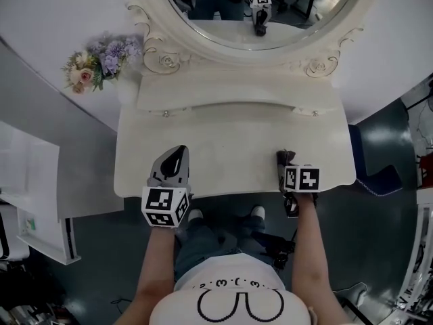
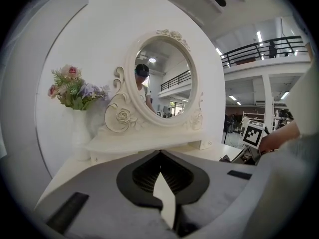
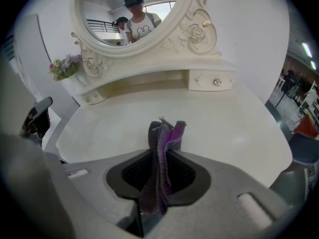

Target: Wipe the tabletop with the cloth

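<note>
A white dressing tabletop [image 1: 230, 151] lies in front of me. My right gripper [image 1: 287, 166] hovers over its front right part, shut on a dark purple cloth [image 1: 284, 156]. In the right gripper view the cloth [image 3: 167, 133] is pinched upright between the jaws of this gripper [image 3: 160, 152], and a tuft stands out past the tips above the tabletop [image 3: 224, 128]. My left gripper [image 1: 178, 153] is over the front left edge, shut with nothing in it. In the left gripper view its tips [image 2: 160, 153] meet and point at the mirror.
An oval mirror [image 1: 260, 12] in a carved frame stands at the back on a raised shelf [image 1: 237, 93] with small drawer knobs [image 3: 217, 82]. A flower vase [image 1: 101, 59] sits at the back left. A blue seat [image 1: 379, 178] stands to the right, and a white cabinet [image 1: 34, 195] to the left.
</note>
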